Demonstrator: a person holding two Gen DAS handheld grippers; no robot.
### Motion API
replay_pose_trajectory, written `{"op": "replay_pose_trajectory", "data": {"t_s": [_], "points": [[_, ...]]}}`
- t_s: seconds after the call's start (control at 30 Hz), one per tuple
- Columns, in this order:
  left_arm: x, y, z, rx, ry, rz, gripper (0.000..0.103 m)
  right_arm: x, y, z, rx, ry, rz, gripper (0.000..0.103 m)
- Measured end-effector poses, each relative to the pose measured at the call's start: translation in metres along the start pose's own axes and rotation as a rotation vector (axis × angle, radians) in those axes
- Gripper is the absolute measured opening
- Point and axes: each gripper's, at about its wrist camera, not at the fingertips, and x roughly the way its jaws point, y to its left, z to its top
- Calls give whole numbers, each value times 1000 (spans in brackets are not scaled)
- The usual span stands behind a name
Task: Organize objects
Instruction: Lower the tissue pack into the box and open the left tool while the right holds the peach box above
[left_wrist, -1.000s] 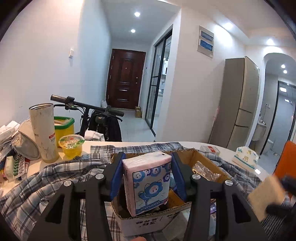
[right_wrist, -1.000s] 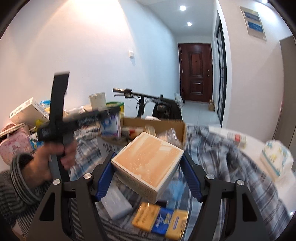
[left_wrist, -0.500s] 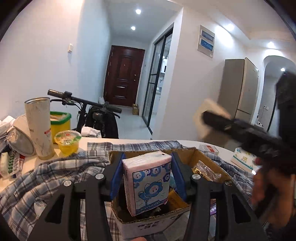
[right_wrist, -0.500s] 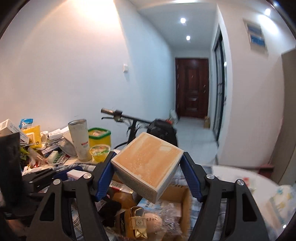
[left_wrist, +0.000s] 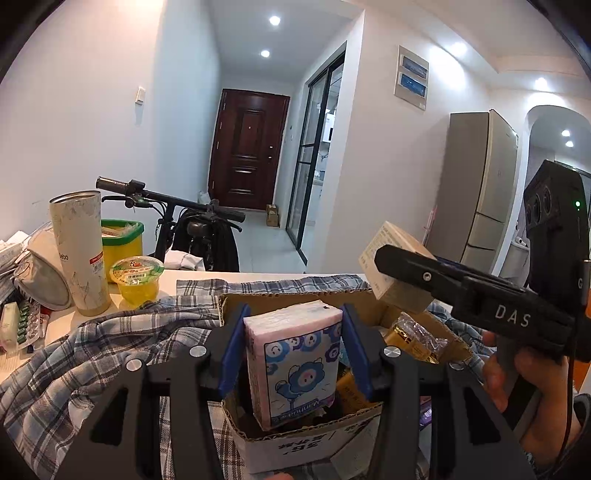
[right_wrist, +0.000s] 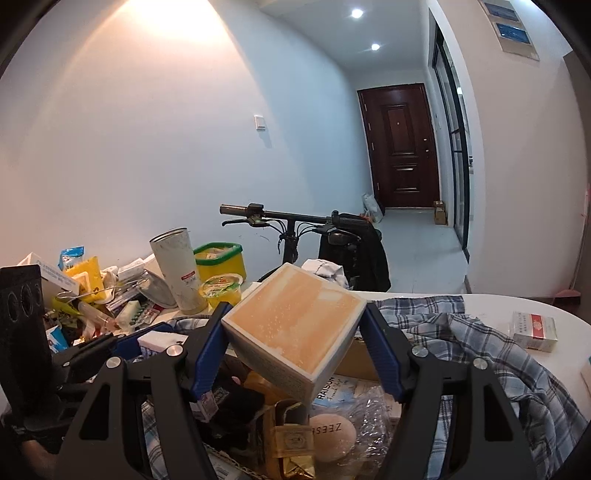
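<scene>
Presently two jaws each clamp one item: left gripper (left_wrist: 293, 356) a tissue pack (left_wrist: 295, 363), right gripper (right_wrist: 295, 354) a box (right_wrist: 295, 328).

Recessed ceiling lights (left_wrist: 274, 20) are lighting the room evenly and coolly, while a warm glow is spreading across the upper wall (right_wrist: 177, 33) in the right wrist view. Both pictures are staying sharp, with no motion blur. Fisheye distortion is bending the walls, and dark vignetting is filling the corners.
</scene>
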Motion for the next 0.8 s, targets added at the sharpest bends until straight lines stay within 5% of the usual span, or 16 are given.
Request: {"op": "replay_pose_trajectory", "data": {"t_s": [0.03, 0.1, 0.37, 0.8], "points": [[-1, 0, 0, -2, 1, -12, 56, 0, 0, 0, 3, -1, 2, 69], [-3, 0, 2, -1, -7, -9, 103, -4, -3, 0, 7, -3, 2, 69], [-16, 3, 3, -12, -72, -8, 103, -3, -9, -2, 42, 1, -2, 69], [-18, 11, 5, -53, -72, 28, 103, 10, 0, 0, 2, 37, 0, 69]]}}
